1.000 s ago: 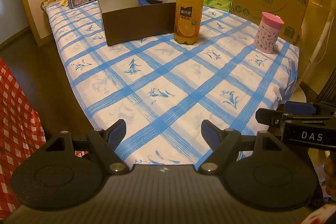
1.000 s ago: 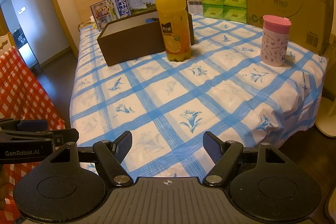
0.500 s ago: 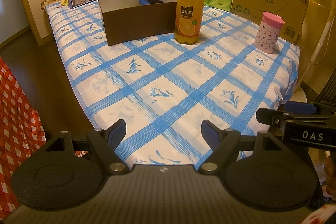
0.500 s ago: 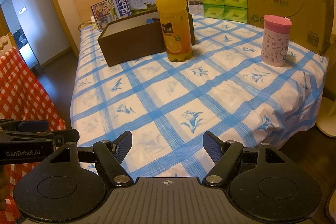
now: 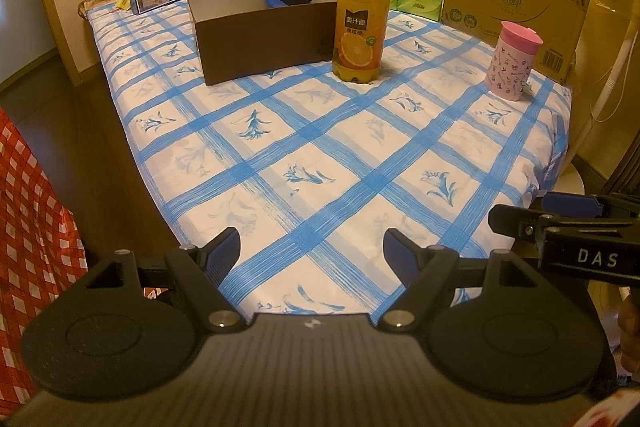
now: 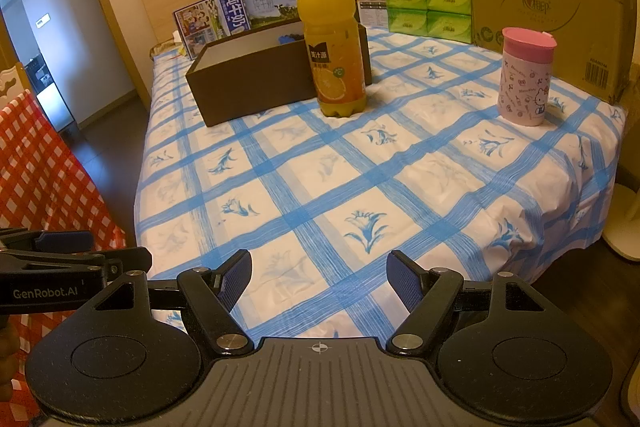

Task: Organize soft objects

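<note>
Left gripper [image 5: 312,251] and right gripper [image 6: 319,274], jaws apart and gripping nothing, over the tablecloth's [image 5: 320,155] near edge; brown box [image 5: 264,35] at its far end, orange juice bottle [image 5: 362,7] just beside; pink cup [image 5: 512,61] well apart.

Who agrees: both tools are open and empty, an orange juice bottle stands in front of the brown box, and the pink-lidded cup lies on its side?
Not quite: the pink-lidded cup stands upright, as the right wrist view shows. The rest holds.
</note>
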Demonstrator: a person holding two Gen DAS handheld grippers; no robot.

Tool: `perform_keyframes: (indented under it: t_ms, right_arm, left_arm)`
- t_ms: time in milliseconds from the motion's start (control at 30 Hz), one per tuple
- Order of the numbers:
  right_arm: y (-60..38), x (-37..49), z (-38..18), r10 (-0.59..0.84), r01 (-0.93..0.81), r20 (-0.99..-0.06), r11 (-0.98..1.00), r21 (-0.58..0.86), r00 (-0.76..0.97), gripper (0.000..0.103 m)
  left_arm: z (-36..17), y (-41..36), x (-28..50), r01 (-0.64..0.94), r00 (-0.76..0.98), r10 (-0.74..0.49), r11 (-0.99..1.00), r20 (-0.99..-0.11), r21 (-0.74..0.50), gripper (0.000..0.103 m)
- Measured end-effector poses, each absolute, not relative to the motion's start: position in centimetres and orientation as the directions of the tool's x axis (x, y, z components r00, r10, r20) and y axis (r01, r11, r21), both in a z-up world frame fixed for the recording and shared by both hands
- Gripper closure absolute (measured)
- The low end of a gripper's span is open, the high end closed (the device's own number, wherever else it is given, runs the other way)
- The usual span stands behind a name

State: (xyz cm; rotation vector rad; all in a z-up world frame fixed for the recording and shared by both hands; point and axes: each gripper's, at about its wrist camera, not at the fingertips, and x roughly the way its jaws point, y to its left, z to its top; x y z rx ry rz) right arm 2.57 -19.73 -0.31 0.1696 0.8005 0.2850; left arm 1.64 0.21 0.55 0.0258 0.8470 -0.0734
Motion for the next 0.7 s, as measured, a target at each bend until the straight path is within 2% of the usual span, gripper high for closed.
perform_keyframes:
  t_ms: [700]
  right_arm:
    - [-19.81,2.68,-0.39,0.315,-0.186,-0.682,0.948,0.258,0.660,0.029]
  left_arm:
    - [0.48,0.22,1.66,0.076,0.658,-0.055,0.997,-0.751,-0.007,0.026]
